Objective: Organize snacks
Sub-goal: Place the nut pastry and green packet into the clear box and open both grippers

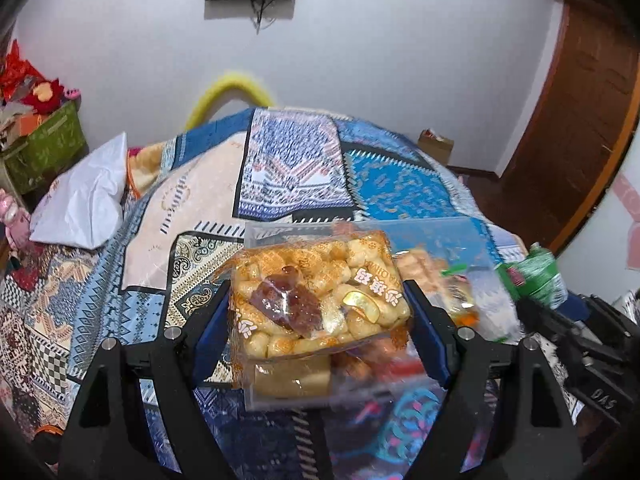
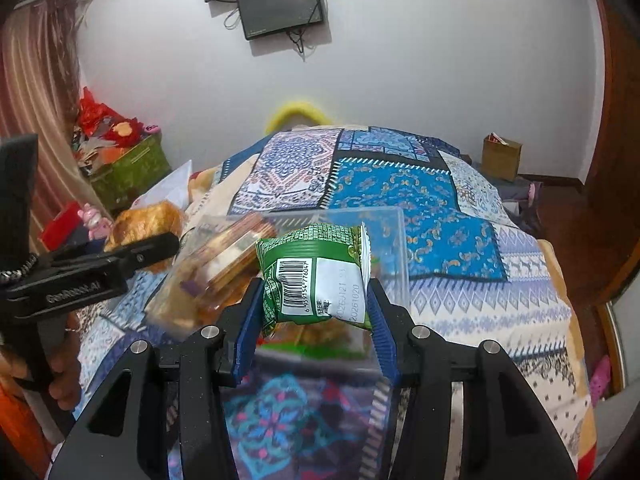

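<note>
My left gripper [image 1: 318, 308] is shut on a clear packet of golden puffed snack [image 1: 320, 292] with a dark red piece on top, its blue pads pressing both sides. Just behind and under the packet is a clear plastic box [image 1: 440, 236] with several snacks inside. My right gripper [image 2: 315, 296] is shut on a green packet [image 2: 316, 284] with a white barcode label, held over the same clear box [image 2: 384, 224]. In the right wrist view the golden packet [image 2: 148, 220] shows at the left beside a left gripper finger [image 2: 132, 258]. The green packet [image 1: 534, 276] appears blurred at the right of the left wrist view.
A bed with a blue patchwork quilt [image 2: 400, 192] fills the middle. A white plastic bag [image 1: 88, 204] lies at its left edge. A green storage bin [image 2: 128, 172] with red items stands by the wall, a cardboard box [image 2: 500, 156] at the far right. A hand [image 2: 66, 380] holds the left gripper.
</note>
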`<state>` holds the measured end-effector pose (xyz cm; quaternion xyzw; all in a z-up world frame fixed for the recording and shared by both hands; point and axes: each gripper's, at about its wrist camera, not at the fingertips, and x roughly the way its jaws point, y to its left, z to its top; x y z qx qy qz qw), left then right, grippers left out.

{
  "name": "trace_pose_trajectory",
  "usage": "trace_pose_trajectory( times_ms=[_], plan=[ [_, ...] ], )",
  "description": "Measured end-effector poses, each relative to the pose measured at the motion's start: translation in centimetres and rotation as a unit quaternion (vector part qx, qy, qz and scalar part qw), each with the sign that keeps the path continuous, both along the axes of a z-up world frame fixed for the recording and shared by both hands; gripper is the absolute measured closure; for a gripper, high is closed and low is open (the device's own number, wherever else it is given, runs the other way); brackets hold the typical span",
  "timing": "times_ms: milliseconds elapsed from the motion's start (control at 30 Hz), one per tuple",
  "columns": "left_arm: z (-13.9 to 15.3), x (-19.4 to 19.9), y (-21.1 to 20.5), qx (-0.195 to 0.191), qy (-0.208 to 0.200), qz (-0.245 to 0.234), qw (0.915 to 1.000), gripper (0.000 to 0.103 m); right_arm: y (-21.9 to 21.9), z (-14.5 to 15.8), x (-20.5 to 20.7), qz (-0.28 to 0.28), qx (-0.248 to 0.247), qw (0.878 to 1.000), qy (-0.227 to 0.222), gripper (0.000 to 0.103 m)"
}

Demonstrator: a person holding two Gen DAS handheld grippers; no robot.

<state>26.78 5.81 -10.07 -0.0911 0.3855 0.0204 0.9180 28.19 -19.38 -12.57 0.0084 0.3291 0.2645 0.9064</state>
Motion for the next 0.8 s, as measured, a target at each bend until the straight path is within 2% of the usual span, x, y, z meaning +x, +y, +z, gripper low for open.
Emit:
trace_pose_trajectory(
  times_ms=[100, 233, 667, 800],
  plan=[
    [-1.6, 1.7, 1.0, -0.019, 0.02, 0.009, 0.9996, 0.023, 0.3, -0.4, 1.4, -0.005, -0.001, 1.0, 0.007, 0.057],
    [-3.1, 3.2, 1.7, -0.024, 0.03, 0.019, 0.9991, 0.024, 1.0, -1.3, 3.1, -0.005, -0.007, 1.0, 0.019, 0.057],
    [-4.8, 6.6, 0.4, -0.065, 0.046, -0.011, 0.9968, 0.026, 2.5, -3.7, 6.7, -0.002, -0.019, 0.998, 0.059, 0.056],
    [-5.1, 6.6, 0.5, -0.067, 0.05, -0.007, 0.9965, 0.026, 2.7, -4.1, 6.9, -0.002, -0.029, 0.997, 0.069, 0.051]
  ],
)
